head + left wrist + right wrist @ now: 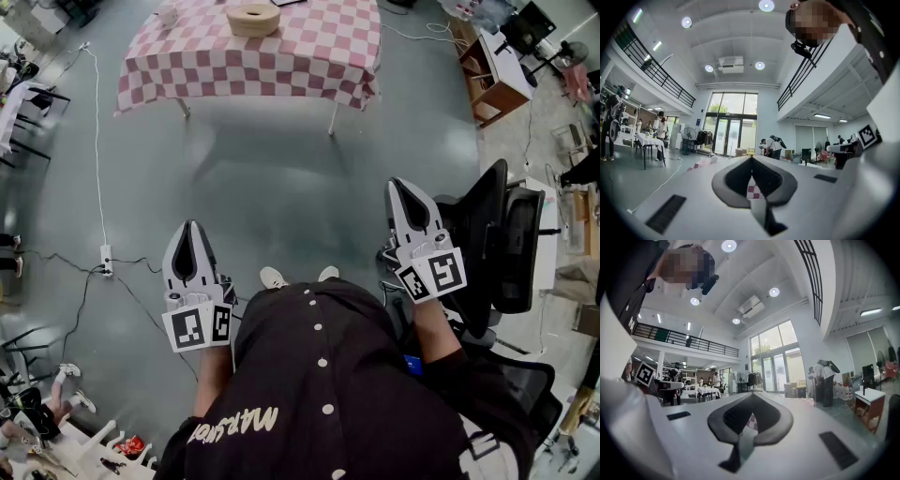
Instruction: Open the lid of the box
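Note:
A round tan box [254, 19] with its lid on stands on a table draped in a pink-and-white checked cloth [281, 70], far ahead at the top of the head view. My left gripper [191, 226] is held level at waist height, well short of the table, jaws together with nothing between them. My right gripper [399, 186] is held the same way on the other side, shut and empty. In the left gripper view the gripper's [751, 158] tips meet, and a bit of checked cloth [753, 191] shows through the hollow behind them. The right gripper view shows its gripper [752, 394] shut too.
Grey floor lies between me and the table. A black office chair [497, 244] stands close at my right. A white cable and power strip [106, 258] run along the floor on the left. A wooden shelf unit [497, 84] sits at the far right. Other people stand in the hall.

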Demonstrator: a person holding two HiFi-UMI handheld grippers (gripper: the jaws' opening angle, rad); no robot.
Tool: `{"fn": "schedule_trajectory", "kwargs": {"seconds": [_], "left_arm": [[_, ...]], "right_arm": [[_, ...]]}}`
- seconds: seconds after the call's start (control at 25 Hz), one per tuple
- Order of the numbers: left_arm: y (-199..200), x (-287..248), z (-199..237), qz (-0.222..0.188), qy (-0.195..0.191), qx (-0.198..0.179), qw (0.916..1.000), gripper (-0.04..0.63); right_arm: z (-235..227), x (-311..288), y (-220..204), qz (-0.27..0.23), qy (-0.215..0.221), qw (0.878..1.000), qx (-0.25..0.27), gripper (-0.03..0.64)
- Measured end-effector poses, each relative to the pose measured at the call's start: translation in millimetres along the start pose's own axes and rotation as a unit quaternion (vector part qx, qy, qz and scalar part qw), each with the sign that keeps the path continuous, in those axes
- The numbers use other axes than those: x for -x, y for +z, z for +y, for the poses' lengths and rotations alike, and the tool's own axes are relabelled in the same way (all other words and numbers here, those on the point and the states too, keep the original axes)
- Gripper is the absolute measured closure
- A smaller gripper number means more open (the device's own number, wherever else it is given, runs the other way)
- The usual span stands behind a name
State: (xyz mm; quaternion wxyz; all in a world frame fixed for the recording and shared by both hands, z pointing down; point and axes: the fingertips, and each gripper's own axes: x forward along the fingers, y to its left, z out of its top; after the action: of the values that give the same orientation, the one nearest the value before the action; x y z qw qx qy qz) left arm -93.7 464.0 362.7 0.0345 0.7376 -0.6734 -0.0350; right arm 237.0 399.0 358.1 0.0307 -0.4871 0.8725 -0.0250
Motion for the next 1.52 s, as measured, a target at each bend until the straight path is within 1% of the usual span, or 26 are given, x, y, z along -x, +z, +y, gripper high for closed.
{"fn": "schedule_trajectory", "kwargs": {"seconds": [0.32,0.4,0.6,0.72,0.84,1.0,1.12,1.28,1.52], "left_arm": [[0,-3,-3,0.002,0.002,0.000,1.0000,0.586],[1,-1,-1,0.000,0.003,0.000,1.0000,0.586],[4,1,3,-0.011,0.009,0.020,0.9997,0.586],[4,1,4,-0.012,0.012,0.015,0.9997,0.586],[4,0,5,-0.010,0.013,0.011,0.9998,0.586],[4,-1,6,-0.008,0.014,0.007,0.9998,0.586],[4,-1,6,-0.006,0.013,0.000,0.9999,0.586],[5,0,6,-0.008,0.010,0.000,0.9999,0.586],[4,0,8,-0.006,0.009,0.004,0.9999,0.586]], "right_arm": [[0,-3,2,0.000,0.007,1.000,0.004,0.624],[0,-4,0,-0.001,0.009,1.000,-0.002,0.624],[1,-4,-2,-0.008,0.016,1.000,-0.023,0.615],[-1,-7,-3,-0.011,0.011,1.000,-0.019,0.615],[2,-8,2,-0.019,0.016,1.000,-0.010,0.615],[7,-11,5,-0.022,0.029,0.999,-0.011,0.560],[9,-12,5,-0.021,0.031,0.999,-0.012,0.515],[11,-12,5,-0.018,0.032,0.999,-0.018,0.417],[15,-13,6,-0.016,0.036,0.999,-0.011,0.346]]}}
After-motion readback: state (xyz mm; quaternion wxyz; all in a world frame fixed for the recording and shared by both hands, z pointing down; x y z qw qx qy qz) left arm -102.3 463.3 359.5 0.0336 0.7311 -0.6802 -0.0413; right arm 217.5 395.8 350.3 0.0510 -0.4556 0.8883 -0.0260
